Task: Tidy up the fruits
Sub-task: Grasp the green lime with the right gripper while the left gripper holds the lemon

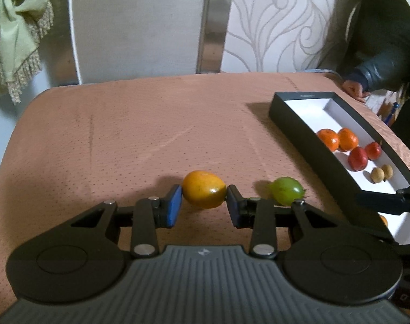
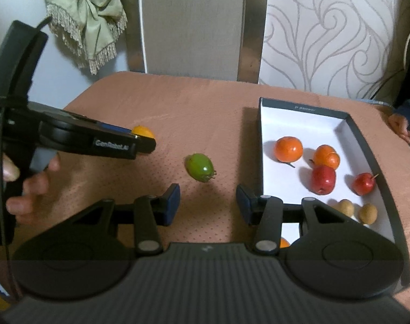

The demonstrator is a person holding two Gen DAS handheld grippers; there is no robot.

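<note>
My left gripper [image 1: 204, 202] is shut on a yellow-orange fruit [image 1: 204, 189] that rests on the pink tablecloth; the blue pads touch both its sides. The fruit also shows in the right wrist view [image 2: 143, 131], partly hidden by the left gripper [image 2: 140, 141]. A green fruit [image 1: 287, 190] lies just right of it, also in the right wrist view [image 2: 199, 166]. My right gripper [image 2: 208, 202] is open and empty, a little short of the green fruit. A black box with a white inside [image 2: 299, 118] holds two oranges [image 2: 288, 149], two red fruits [image 2: 323, 179] and two small brown fruits [image 2: 367, 213].
The box [image 1: 294, 113] stands along the table's right edge. Another person's hand [image 1: 353, 90] rests at the far right corner. Chair backs [image 1: 140, 24] stand behind the table [image 1: 124, 124]. A green cloth [image 2: 83, 13] hangs at the back left.
</note>
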